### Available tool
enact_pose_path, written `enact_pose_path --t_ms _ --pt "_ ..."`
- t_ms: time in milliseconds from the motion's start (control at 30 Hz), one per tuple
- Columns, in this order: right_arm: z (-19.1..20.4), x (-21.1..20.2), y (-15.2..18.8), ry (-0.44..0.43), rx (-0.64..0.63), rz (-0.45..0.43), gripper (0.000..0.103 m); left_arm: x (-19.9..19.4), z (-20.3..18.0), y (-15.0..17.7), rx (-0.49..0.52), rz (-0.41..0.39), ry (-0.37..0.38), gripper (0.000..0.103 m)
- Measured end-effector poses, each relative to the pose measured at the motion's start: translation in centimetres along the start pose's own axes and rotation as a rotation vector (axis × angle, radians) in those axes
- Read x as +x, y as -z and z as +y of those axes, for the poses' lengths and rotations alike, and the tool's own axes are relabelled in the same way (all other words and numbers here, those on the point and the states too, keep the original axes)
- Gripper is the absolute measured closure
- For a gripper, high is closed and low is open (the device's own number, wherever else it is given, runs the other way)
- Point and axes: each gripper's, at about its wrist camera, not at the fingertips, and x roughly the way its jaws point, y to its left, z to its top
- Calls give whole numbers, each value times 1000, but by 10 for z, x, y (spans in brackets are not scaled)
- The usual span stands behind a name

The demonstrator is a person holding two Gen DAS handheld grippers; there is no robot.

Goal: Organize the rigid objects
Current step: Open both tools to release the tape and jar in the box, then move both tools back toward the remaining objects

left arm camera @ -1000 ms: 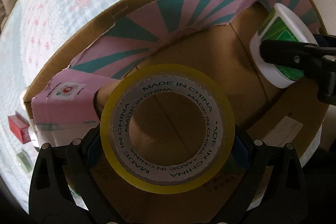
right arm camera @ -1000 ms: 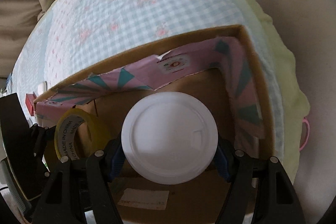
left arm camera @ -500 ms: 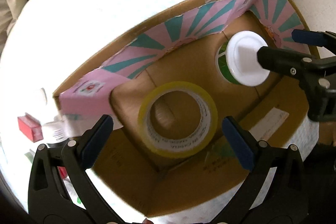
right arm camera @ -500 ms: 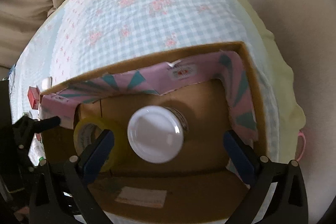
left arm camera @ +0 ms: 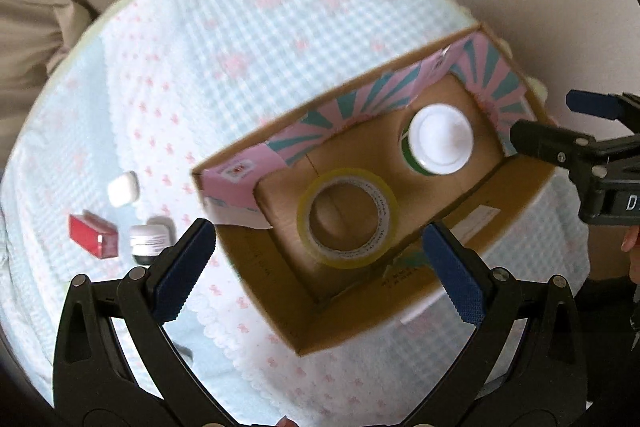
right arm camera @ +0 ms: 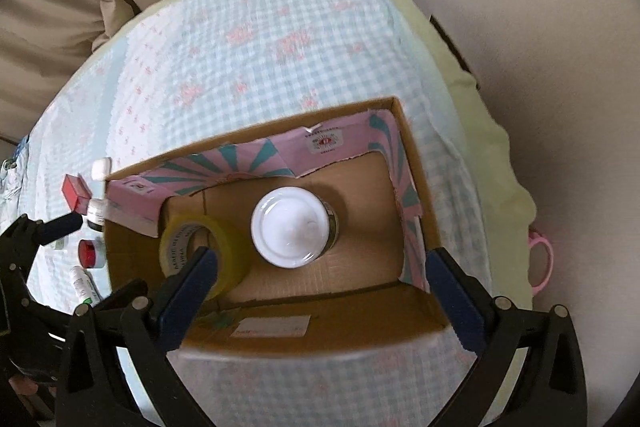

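An open cardboard box (left arm camera: pixel 348 323) (right arm camera: pixel 416 167) with pink and teal flaps stands on a checked cloth. A yellow tape roll (left arm camera: pixel 347 217) (right arm camera: pixel 200 247) lies flat on its floor. A jar with a white lid (left arm camera: pixel 440 139) (right arm camera: pixel 294 227) stands upright beside it. My left gripper (left arm camera: pixel 316 271) is open and empty above the box. My right gripper (right arm camera: pixel 320 291) is open and empty above the box; it also shows at the right in the left wrist view (left arm camera: pixel 560 123).
Left of the box on the cloth (left arm camera: pixel 240 47) lie a red box (left arm camera: pixel 93 235) (right arm camera: pixel 76 191), a small white-labelled jar (left arm camera: pixel 147 242) (right arm camera: pixel 96 214), a white case (left arm camera: pixel 123 189), a red-lidded pot (right arm camera: pixel 91 253) and a tube (right arm camera: pixel 85 287). Beige cushions (right arm camera: pixel 60 19) lie behind.
Both grippers opened, let go of the tape roll and the jar inside the box, then pulled up and back. The box now looks smaller in both views.
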Motion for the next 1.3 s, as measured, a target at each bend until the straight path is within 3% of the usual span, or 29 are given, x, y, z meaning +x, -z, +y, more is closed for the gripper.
enact_pose_path --t_ms 200,433,667,933,1300 --pt "14 -52 13 20 -9 -78 0 -44 -3 -4 -27 -98 8 0" --pt "38 -121 40 59 -24 -183 0 -122 7 27 -88 -243 17 0" --pt "67 -179 67 51 -90 -288 0 -194 29 66 -146 -361 -33 0" --pt "92 -206 102 -5 -122 -383 0 -236 79 132 -268 -368 -100 0" --pt "151 -222 139 -65 -90 -392 0 -241 192 234 -419 -375 -140 0"
